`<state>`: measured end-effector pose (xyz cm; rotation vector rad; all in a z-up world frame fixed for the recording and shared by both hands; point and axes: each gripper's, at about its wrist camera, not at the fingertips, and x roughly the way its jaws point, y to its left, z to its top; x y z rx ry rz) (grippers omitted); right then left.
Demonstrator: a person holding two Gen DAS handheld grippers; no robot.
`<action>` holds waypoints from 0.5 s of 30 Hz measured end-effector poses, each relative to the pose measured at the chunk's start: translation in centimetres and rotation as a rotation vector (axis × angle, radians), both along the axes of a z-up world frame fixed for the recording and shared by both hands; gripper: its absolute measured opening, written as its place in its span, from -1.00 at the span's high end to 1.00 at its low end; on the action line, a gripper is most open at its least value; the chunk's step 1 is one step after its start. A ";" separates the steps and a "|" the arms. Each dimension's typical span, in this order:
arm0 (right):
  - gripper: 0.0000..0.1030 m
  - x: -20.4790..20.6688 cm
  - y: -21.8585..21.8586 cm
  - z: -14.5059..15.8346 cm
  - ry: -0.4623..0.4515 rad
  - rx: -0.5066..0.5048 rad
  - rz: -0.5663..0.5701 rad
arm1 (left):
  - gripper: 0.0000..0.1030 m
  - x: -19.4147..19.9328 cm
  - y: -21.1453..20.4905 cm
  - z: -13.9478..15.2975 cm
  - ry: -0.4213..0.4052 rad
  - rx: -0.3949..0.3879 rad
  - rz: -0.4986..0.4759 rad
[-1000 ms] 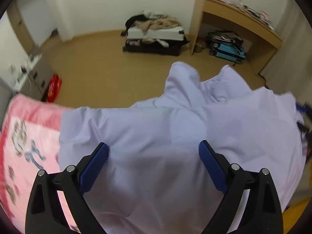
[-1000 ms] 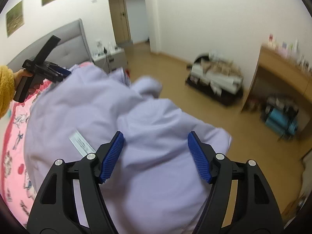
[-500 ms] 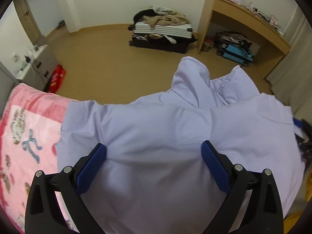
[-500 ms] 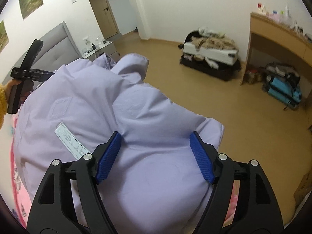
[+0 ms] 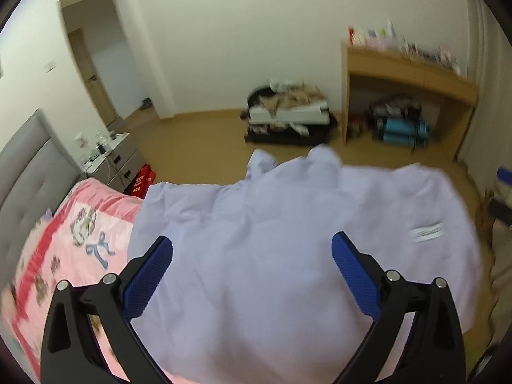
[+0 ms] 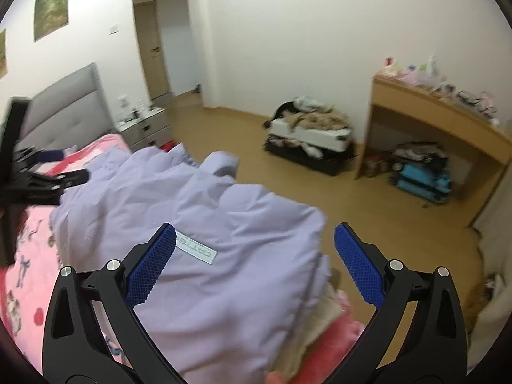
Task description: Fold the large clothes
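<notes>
Both grippers' jaws gape over the lilac garment (image 5: 288, 256) on the pink blanket (image 5: 80, 233).

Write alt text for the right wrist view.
An open hand-held gripper hovers over a lavender jacket spread on a pink blanket on a bed. Beyond lie a wooden floor, an open suitcase heaped with clothes, and a desk.

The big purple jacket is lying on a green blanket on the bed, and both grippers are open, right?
Not quite: the blanket is pink, not green. The left wrist view shows the pale purple jacket lying on a pink patterned blanket. The rest holds: the left gripper and the right gripper both have their blue-padded jaws spread wide, holding nothing.
</notes>
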<state>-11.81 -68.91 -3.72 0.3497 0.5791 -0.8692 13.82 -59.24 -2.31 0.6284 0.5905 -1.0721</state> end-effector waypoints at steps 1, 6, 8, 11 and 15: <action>-0.84 -0.4 0.4 0.5 0.003 -0.012 -0.018 | -0.90 -1.2 0.8 0.8 -0.004 -0.037 0.027; -0.84 -1.9 2.7 2.5 0.062 -0.065 -0.140 | -0.90 -6.6 4.0 4.2 -0.020 -0.142 0.076; -0.84 -2.9 3.6 3.4 0.040 -0.073 -0.159 | -0.90 -7.9 4.9 4.9 0.025 -0.142 0.059; -0.84 -4.7 4.7 4.4 -0.014 -0.047 -0.160 | -0.90 -9.4 6.3 5.6 0.114 -0.127 0.034; -0.84 -6.3 6.3 5.0 -0.030 -0.048 -0.160 | -0.90 -11.2 9.0 6.4 0.132 -0.176 0.048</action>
